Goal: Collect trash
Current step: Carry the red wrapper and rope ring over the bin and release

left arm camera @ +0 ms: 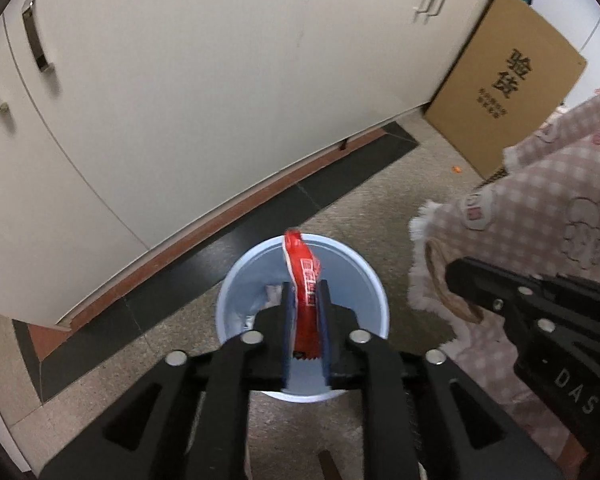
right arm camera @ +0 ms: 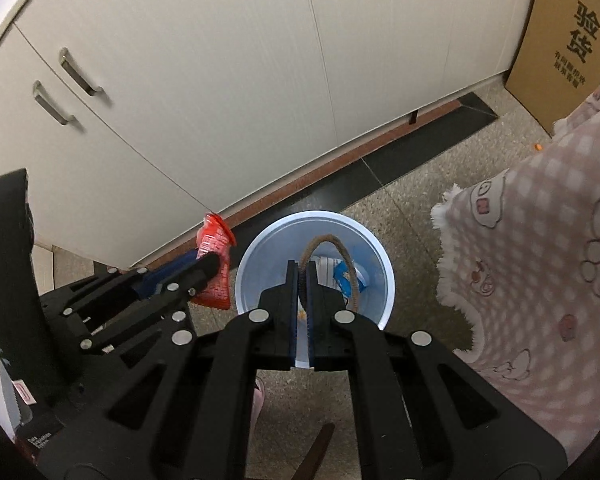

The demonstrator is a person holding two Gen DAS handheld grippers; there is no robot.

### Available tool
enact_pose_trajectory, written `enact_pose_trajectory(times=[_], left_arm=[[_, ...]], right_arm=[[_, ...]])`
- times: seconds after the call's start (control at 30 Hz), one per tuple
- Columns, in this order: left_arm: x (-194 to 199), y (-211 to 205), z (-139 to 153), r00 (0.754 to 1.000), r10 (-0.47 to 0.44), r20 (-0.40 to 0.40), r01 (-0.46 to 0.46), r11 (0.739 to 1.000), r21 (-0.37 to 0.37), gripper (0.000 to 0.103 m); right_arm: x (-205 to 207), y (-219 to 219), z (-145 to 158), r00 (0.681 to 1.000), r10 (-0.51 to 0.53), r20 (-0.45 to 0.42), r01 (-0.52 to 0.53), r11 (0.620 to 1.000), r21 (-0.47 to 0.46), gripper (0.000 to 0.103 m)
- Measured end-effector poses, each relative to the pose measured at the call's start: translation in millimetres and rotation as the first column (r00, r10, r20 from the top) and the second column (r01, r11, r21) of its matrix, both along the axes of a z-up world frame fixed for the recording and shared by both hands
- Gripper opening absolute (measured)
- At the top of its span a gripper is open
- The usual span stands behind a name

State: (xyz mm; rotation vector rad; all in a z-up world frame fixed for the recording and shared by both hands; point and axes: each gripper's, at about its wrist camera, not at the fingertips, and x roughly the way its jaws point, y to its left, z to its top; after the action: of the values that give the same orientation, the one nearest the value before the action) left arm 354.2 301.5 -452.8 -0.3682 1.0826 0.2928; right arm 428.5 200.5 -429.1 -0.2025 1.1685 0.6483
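Observation:
My left gripper is shut on a red snack wrapper and holds it upright over the light blue trash bin on the floor. The wrapper also shows in the right wrist view, left of the bin. My right gripper is shut on a brown cord loop that arches above the bin's opening. A blue and white wrapper lies inside the bin. The right gripper's body shows at the right of the left wrist view.
White cabinet doors with metal handles stand behind the bin above a dark floor strip. A cardboard box leans at the right. The person's pink checked garment fills the right side. A small orange scrap lies on the speckled floor.

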Motion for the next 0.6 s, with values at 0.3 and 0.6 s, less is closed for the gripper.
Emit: enact_pose_trajectory(times=[0.3, 0.6], left_arm=[[1.3, -0.6, -2.8, 1.000, 0.015, -0.013, -0.014, 0.997, 0.075, 0.061], [-1.5, 1.6, -4.4, 1.000, 0.025, -0.010, -0.024, 0.995, 0.099, 0.064]], right_arm=[[8.0, 1.9, -24.0, 0.999, -0.007, -0.034, 0.007, 1.000, -0.007, 0.004], [11.2, 2.0, -27.9, 0.999, -0.013, -0.033, 0.013, 1.000, -0.006, 0.004]])
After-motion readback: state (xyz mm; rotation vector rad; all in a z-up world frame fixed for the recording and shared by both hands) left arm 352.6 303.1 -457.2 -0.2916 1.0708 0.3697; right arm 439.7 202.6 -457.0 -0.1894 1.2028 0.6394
